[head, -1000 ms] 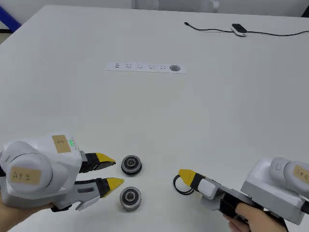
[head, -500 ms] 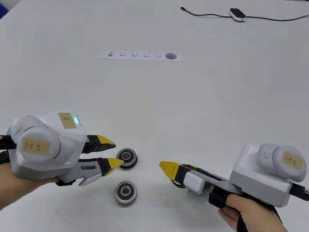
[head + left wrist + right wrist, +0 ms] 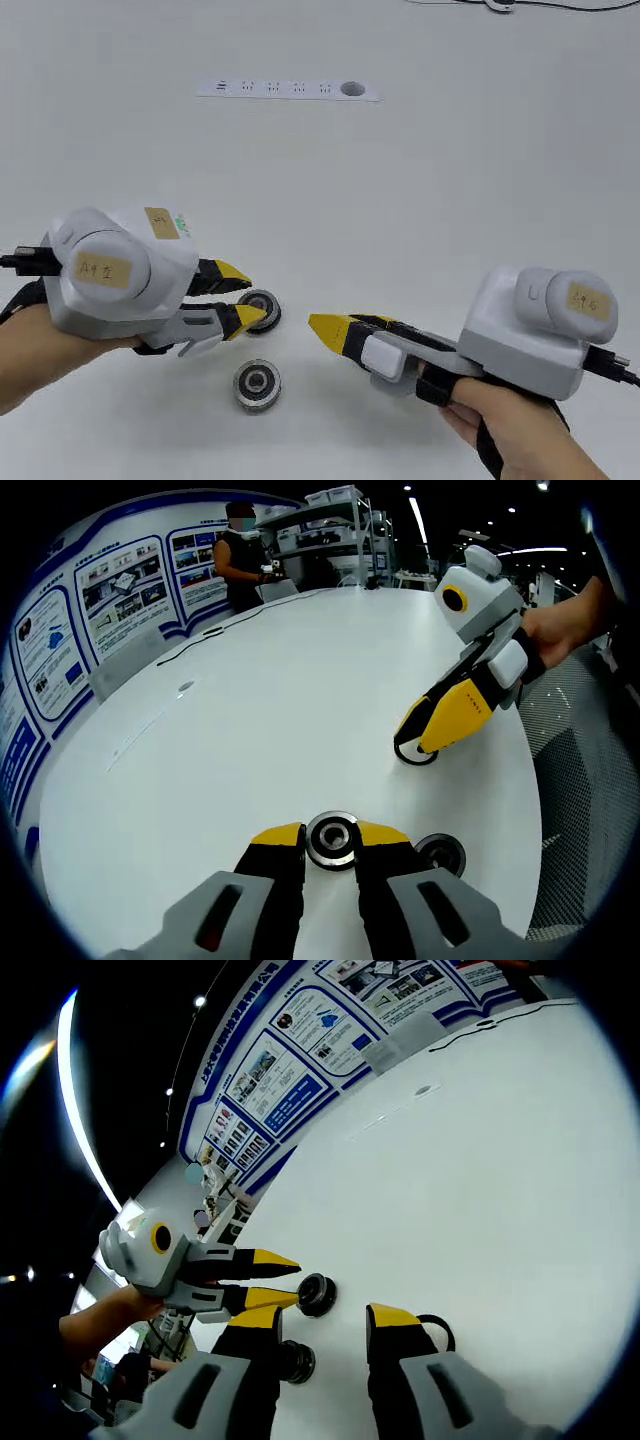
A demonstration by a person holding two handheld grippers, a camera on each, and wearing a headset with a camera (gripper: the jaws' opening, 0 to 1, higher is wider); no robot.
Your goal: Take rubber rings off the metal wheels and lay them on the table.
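Two metal wheels lie on the white table (image 3: 420, 180). The far wheel (image 3: 262, 308) (image 3: 332, 840) (image 3: 315, 1295) still wears its black rubber ring and sits between the yellow tips of my left gripper (image 3: 243, 293) (image 3: 330, 833) (image 3: 282, 1280), which is open. Just in front of it lies the near wheel (image 3: 257, 384) (image 3: 440, 853) (image 3: 295, 1360). One loose rubber ring (image 3: 415, 755) (image 3: 435, 1330) rests flat on the table beside the right gripper's jaw. My right gripper (image 3: 335, 335) (image 3: 450, 715) (image 3: 330, 1318) is open and holds nothing, pointing toward the wheels.
A white power strip (image 3: 288, 90) lies flat farther back on the table, and a black cable (image 3: 560, 5) runs along the far edge. In the left gripper view a person (image 3: 240, 540) stands beyond the table near wall posters.
My left gripper has moved right until its tips flank the far wheel. The right gripper has moved left, past the loose ring. The head camera has tilted down.
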